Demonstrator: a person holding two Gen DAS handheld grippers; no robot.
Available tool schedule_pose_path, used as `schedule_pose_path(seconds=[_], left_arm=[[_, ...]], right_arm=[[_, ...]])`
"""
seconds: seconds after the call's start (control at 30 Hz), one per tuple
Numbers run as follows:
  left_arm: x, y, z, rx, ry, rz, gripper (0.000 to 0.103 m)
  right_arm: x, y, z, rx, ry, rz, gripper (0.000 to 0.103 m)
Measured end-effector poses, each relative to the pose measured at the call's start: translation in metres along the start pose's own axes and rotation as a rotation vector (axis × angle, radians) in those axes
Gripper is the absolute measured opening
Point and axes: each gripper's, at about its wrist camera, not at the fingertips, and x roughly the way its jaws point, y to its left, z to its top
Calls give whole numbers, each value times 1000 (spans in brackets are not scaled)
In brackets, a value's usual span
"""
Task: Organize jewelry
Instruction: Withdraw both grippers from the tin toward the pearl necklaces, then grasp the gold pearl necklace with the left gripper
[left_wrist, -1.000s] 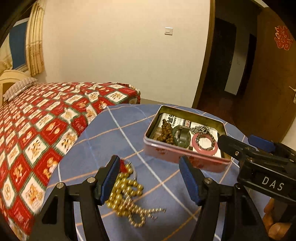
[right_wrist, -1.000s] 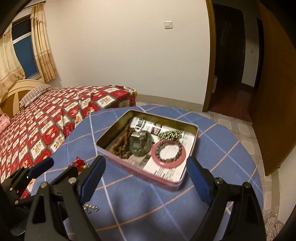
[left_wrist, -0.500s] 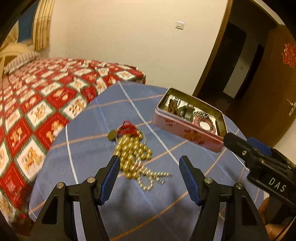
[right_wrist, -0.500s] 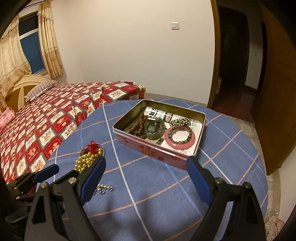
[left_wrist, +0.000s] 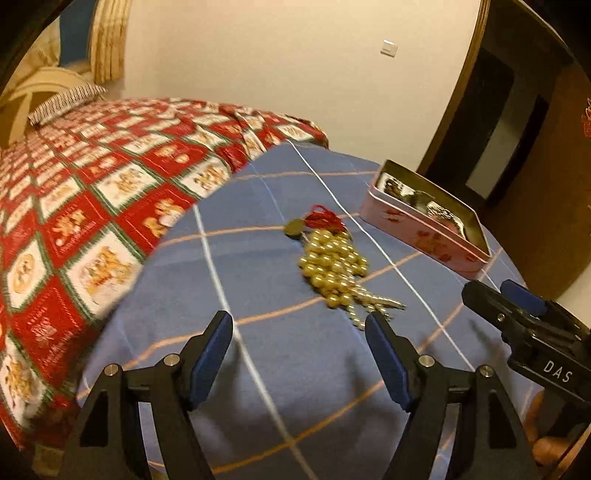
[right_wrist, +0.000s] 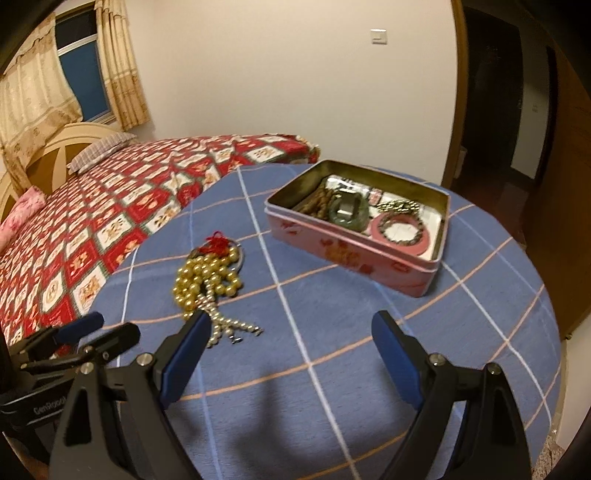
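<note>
Two grippers hover over a round table (right_wrist: 332, 369) covered in blue cloth with orange and white lines. Left gripper (left_wrist: 299, 332): jaws apart, just opened wider, nothing between the blue pads; it sits near the table's front edge, with bare cloth under the gap. Right gripper (right_wrist: 288, 332): jaws wide apart, nothing between them; in the left wrist view it shows as a black body at the right edge (left_wrist: 524, 332). Gold beads (right_wrist: 207, 277) lie in a heap on the cloth, left of centre in the right wrist view, just beyond the left finger of the right gripper; in the left wrist view the same heap (left_wrist: 332, 269) lies beyond the right finger of the left gripper, touching neither pad. A red tassel (right_wrist: 216, 245) and a small dark disc (left_wrist: 293, 228) sit at the far end of the heap; a thin strand of small pale beads (right_wrist: 232, 326) trails from its near end. Pink tin (right_wrist: 354, 254): lid off, standing on the far right part of the table, well apart from the heap. Inside it: brown beads (right_wrist: 317, 203), a green ring (right_wrist: 349, 216), a pink bangle (right_wrist: 400, 234) around a dark bead bracelet, and a dark bead cluster (right_wrist: 400, 206). A bed (right_wrist: 110, 206) with a red-and-white quilt stands beyond the table at left.
</note>
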Motion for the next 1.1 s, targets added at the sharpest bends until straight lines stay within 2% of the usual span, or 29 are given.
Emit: schedule_pose_path(seconds=[0.13,0.23,0.37,0.5,0.63,0.7,0.73,0.77,0.9,0.97,1.1], left_arm=[[2,6,4,21,-32,37,74],[12,6,11,36,-16,20,74],[31,-3,26,71,-8,0,74],[57,-11,45,59,38,-27,74],[82,-18,54,72,96,-10,74],[92,-20,54,84,124,1,63],[95,-19,54,85,135,-9,46],[97,-19,53,80,145,-28,36],[92,-17,49,76,120,-74,29],[83,-16,48,71,98,-113,17],[54,-11,49,55,25,-159,15]], right_arm=[[7,3,-3,-1,20,14,82],[11,3,-6,4,32,22,78],[14,2,-7,6,41,23,78],[16,0,-6,8,45,21,78],[19,-5,-6,20,55,26,78],[21,-7,-6,25,60,26,78],[22,-8,-5,28,62,26,78],[24,-9,-5,31,65,27,78],[27,-11,-5,39,72,29,78],[27,-12,-5,39,71,30,78],[30,-13,-5,40,74,31,78]])
